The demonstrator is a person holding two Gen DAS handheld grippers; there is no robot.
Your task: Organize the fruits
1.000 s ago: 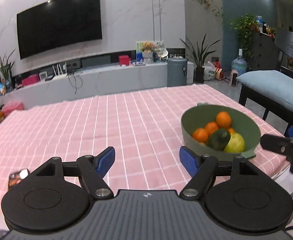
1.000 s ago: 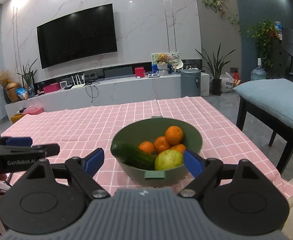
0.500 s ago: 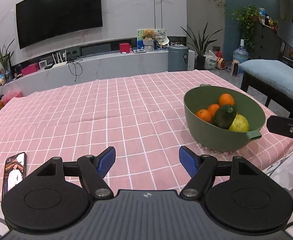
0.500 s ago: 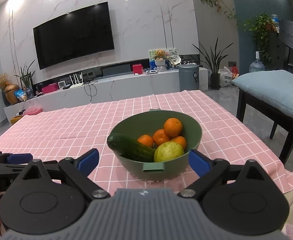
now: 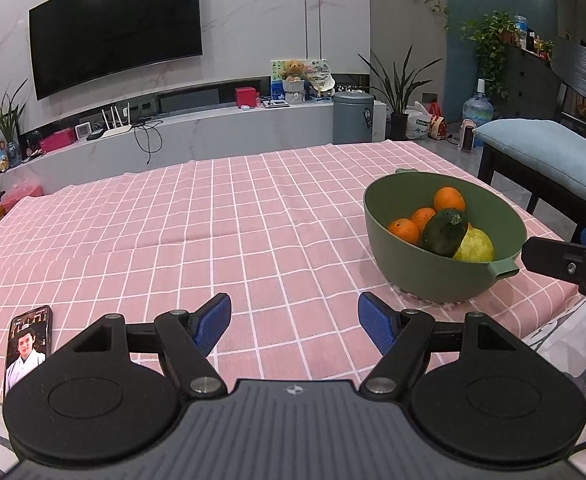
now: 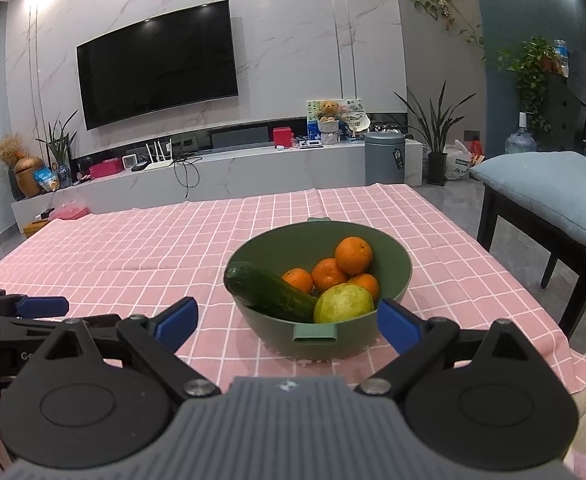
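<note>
A green bowl (image 5: 433,276) (image 6: 357,344) stands on the pink checked tablecloth near the table's right front corner. It holds several oranges (image 5: 449,199) (image 6: 353,255), a dark green cucumber (image 5: 443,234) (image 6: 271,290) leaning over the rim, and a yellow-green round fruit (image 5: 475,244) (image 6: 343,304). My right gripper (image 6: 287,308) hovers just in front of the bowl, open and empty, jaws about as wide as the bowl. My left gripper (image 5: 293,304) is open and empty over bare cloth, left of the bowl.
A phone (image 5: 29,344) with a lit screen lies at the table's near left edge. A dark chair with a blue cushion (image 5: 545,156) (image 6: 553,192) stands right of the table. The table's right edge runs close to the bowl.
The right gripper's jaws have spread wider in front of the bowl. The left view has shifted a little, so the phone at the near left now shows in full.
</note>
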